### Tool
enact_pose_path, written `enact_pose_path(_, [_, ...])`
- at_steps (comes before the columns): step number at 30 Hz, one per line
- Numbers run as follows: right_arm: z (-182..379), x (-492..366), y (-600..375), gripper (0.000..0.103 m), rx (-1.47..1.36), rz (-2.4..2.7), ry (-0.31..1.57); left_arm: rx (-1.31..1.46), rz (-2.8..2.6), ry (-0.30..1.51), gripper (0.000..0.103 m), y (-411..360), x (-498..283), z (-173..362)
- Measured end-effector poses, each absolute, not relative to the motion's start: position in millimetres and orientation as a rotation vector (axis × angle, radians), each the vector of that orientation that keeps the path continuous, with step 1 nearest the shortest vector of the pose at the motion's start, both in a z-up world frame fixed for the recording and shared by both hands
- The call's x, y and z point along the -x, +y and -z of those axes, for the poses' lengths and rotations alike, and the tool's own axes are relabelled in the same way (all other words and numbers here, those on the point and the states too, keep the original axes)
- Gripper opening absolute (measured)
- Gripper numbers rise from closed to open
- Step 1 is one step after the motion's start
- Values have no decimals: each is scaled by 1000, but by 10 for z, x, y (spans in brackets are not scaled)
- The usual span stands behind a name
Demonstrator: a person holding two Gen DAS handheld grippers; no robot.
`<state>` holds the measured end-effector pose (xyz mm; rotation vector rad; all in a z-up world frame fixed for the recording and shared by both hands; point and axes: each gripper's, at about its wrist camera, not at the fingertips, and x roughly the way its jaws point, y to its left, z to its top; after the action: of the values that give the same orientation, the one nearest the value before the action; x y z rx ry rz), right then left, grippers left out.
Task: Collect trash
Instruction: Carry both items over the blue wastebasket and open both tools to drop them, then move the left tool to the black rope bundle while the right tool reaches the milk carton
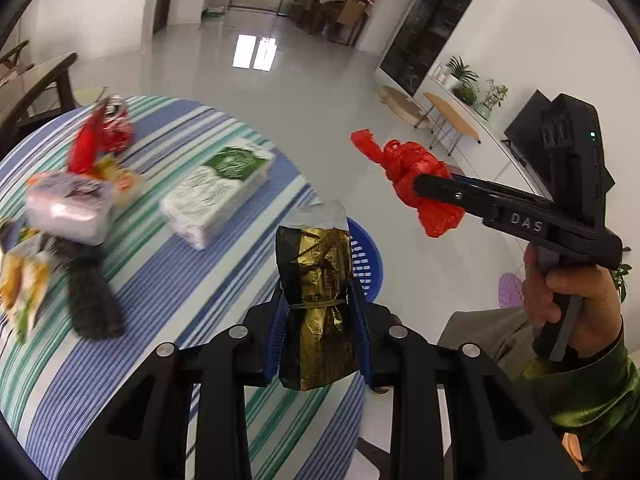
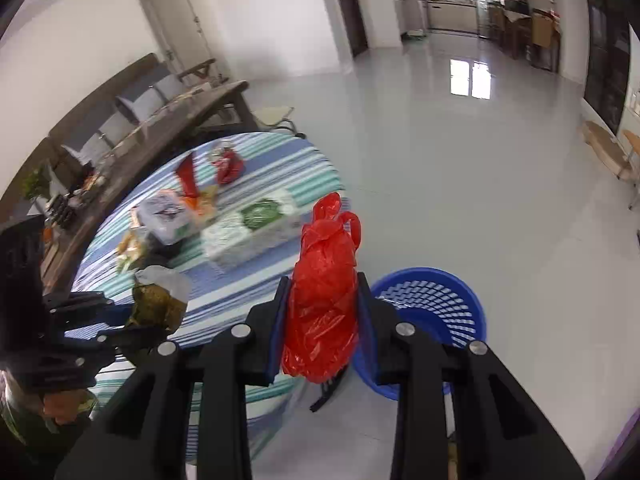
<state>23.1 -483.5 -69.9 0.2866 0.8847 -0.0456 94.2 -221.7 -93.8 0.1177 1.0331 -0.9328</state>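
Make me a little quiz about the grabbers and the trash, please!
1. True or false: the left gripper is shut on the gold wrapper.
2. What colour is the plastic bag that the right gripper holds? A) green B) red C) white
3. Fill in: the blue basket stands on the ____, beside the striped table.

Key:
1. True. Its fingers squeeze the wrapper from both sides.
2. B. It is a crumpled red bag.
3. Floor.
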Motion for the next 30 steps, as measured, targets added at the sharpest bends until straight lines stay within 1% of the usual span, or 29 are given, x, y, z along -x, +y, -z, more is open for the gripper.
enact_pose_path(3, [942, -281, -5268, 30, -325, 105, 918, -164, 967, 1066, 30, -2845, -989, 1108])
enact_pose_path(7, [1260, -342, -5714, 30, -399, 143, 954, -194, 975, 1141, 30, -3486, -1139, 1427])
enact_pose_path(13, [1584, -464, -6145, 30, -511, 157, 982, -261, 973, 1183, 31, -4050, -1248, 1780])
enact_pose_path(16, [1710, -529, -6230, 35, -550, 156, 982, -293, 959, 1183, 33, -4242, -1300, 1884])
enact_pose_path(17, [1746, -545, -6257, 43, -562, 154, 981, -302, 951, 1180, 36, -4293, -1322, 1916])
enact_pose_path(18, [1788, -560, -6286, 46, -576, 158, 979, -307, 942, 1176, 46, -4318, -1335, 1939])
enact_pose_path(19, [1811, -570, -6313, 47, -581, 165, 978, -311, 930, 1171, 53, -4345, -1355, 1958])
enact_pose_path(20, [1818, -566, -6342, 47, -587, 175, 972, -311, 918, 1162, 61, -4357, -1369, 1962])
enact_pose_path(21, [1810, -562, -6369, 47, -590, 182, 964, -308, 914, 1155, 64, -4371, -1372, 1953])
enact_pose_path(23, [1750, -545, -6392, 47, -580, 197, 943, -294, 922, 1137, 67, -4350, -1366, 1895])
enact_pose_path(24, [1695, -526, -6381, 47, -566, 202, 931, -287, 926, 1122, 71, -4322, -1354, 1851])
enact_pose_path(25, [1617, -497, -6342, 51, -534, 213, 913, -282, 927, 1099, 73, -4280, -1330, 1787])
enact_pose_path(26, [1576, -475, -6304, 60, -507, 223, 898, -278, 926, 1074, 76, -4212, -1304, 1713])
enact_pose_path(27, [1520, -443, -6248, 66, -483, 233, 880, -271, 927, 1053, 78, -4172, -1268, 1634])
enact_pose_path(28, [1457, -397, -6175, 77, -462, 243, 859, -257, 930, 1030, 80, -4062, -1222, 1548])
enact_pose_path(29, [1422, -361, -6116, 82, -450, 248, 846, -241, 933, 1012, 83, -3913, -1172, 1459])
enact_pose_path(30, [1389, -329, -6037, 83, -437, 249, 836, -221, 933, 991, 86, -3743, -1102, 1374])
